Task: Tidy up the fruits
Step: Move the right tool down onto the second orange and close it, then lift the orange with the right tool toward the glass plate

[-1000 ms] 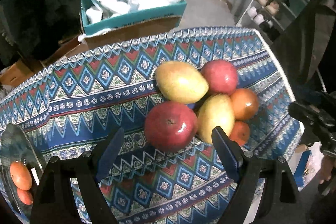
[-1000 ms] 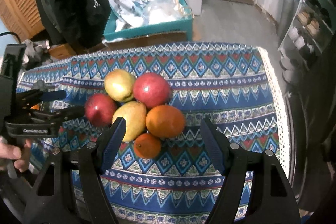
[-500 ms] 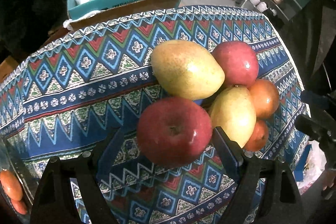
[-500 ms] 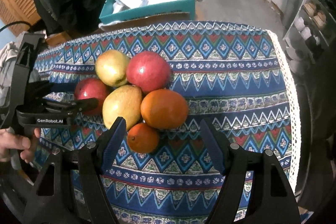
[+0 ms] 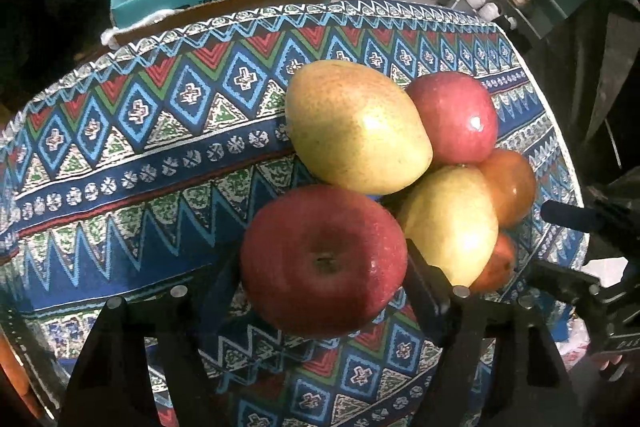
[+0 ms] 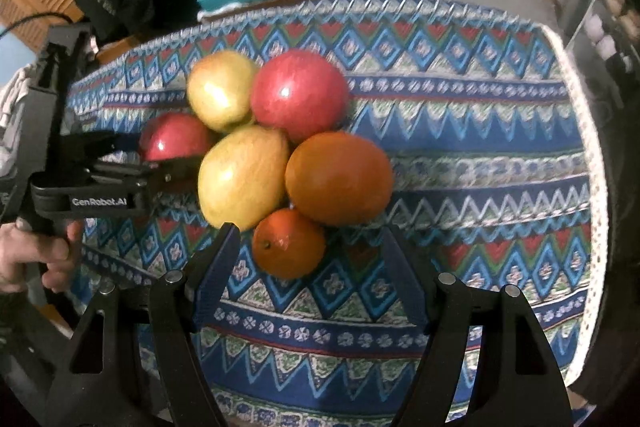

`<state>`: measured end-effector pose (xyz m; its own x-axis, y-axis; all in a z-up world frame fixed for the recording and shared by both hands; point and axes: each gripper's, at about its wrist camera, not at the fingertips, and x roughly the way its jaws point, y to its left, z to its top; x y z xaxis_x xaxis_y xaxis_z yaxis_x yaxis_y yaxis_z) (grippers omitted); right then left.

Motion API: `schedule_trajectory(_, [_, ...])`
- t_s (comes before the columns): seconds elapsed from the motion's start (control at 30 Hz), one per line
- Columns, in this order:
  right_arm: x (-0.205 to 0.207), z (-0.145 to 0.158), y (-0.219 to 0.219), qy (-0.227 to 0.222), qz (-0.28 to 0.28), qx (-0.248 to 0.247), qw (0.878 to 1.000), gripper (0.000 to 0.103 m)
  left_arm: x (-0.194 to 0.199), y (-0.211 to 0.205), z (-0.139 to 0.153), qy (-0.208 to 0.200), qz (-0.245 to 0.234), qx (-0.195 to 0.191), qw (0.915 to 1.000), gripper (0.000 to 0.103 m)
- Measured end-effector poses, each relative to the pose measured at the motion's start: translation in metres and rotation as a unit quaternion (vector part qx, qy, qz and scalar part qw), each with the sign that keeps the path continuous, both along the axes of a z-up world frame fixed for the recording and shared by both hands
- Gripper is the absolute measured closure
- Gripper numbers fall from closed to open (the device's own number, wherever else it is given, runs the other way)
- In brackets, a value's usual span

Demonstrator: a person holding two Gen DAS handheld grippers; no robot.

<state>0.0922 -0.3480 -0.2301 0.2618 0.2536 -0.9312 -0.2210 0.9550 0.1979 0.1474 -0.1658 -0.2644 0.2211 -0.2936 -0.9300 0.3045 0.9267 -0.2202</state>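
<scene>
The left tool [image 5: 324,267] has just been closing and now clamps the near red apple [image 5: 322,261] at the pile's nine o'clock on the surface [image 6: 500,155], so sorting can start, while the right tool [image 6: 308,259] hangs apart around the small orange [image 6: 288,243].

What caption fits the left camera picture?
Left tongs close around a round red apple beside yellow pears on a patterned tablecloth.

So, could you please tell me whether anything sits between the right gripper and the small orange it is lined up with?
Nothing visible blocks it. The small orange lies just ahead of the open right gripper on the patterned cloth. It does touch the yellow pear and the large orange behind it, so the left-hand finger has little room.
</scene>
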Motion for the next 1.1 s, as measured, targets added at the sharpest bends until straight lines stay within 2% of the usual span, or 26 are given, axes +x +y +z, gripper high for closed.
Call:
schedule_trajectory(0.33, [0.002,-0.033,0.029,0.02,0.057,-0.03,0.998,0.029,-0.012,0.018,0.004,-0.003,0.006,0.023,0.9997,0.025])
schedule_trajectory(0.57, [0.014,-0.049,0.052,0.018,0.083,-0.047,0.995,0.03,-0.02,0.023,0.003,0.0,0.006,0.022,0.9997,0.025])
schedule_trajectory(0.7, [0.012,-0.058,0.066,0.01,0.099,-0.071,0.993,0.051,-0.024,0.027,0.003,0.0,0.005,0.024,0.9997,0.025])
schedule_trajectory(0.87, [0.008,-0.058,0.066,0.009,0.092,-0.075,0.993,0.054,-0.028,0.03,0.006,-0.002,0.005,0.022,0.9997,0.025])
schedule_trajectory(1.1, [-0.003,-0.032,0.061,-0.015,0.081,-0.056,0.995,0.055,-0.034,0.036,0.02,-0.015,0.007,0.014,0.9998,0.025])
